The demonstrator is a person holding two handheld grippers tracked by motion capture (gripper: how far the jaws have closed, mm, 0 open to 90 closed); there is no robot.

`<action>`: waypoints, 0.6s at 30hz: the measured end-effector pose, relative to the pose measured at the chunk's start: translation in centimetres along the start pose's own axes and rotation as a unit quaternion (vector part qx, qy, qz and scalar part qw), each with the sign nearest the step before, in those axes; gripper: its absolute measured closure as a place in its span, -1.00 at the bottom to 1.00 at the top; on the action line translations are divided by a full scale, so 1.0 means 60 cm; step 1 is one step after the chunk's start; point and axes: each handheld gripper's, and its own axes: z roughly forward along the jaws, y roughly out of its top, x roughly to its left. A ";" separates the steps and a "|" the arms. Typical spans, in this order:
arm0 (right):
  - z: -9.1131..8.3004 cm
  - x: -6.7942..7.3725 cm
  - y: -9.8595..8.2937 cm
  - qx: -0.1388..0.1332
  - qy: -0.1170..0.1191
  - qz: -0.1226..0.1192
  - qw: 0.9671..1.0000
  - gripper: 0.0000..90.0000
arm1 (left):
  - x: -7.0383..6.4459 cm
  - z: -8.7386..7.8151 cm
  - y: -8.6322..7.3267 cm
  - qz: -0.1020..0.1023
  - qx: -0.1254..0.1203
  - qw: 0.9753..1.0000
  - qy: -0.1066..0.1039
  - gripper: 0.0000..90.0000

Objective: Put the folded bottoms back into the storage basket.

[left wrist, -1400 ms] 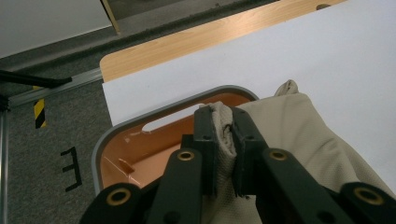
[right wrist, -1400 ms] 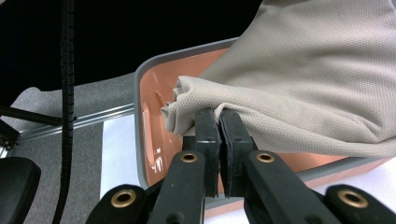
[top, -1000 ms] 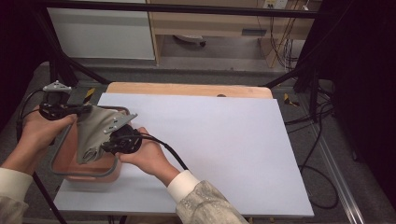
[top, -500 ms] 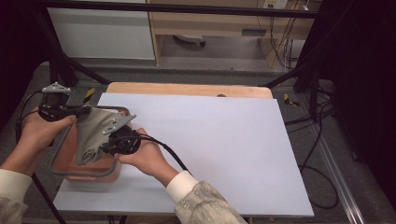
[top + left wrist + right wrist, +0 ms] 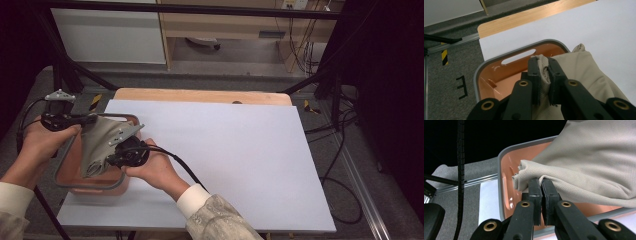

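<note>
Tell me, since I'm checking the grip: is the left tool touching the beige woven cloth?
Touching. The left gripper view shows the left tool with its black jaws clamped on a fold of the beige woven cloth.

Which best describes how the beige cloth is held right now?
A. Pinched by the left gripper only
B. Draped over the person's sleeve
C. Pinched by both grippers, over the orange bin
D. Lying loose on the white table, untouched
C: the left gripper and the right gripper each have jaws closed on an edge of the beige cloth, which hangs over the orange bin.
</note>
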 end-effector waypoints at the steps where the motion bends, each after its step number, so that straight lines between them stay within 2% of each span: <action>1: 0.000 0.000 0.000 0.000 0.000 0.000 1.000 0.94 | 0.000 0.000 0.000 -0.001 0.000 1.000 0.000 0.84; 18: 0.008 0.003 -0.002 0.001 0.003 0.002 1.000 0.94 | 0.004 0.002 -0.008 -0.002 0.004 1.000 0.001 0.84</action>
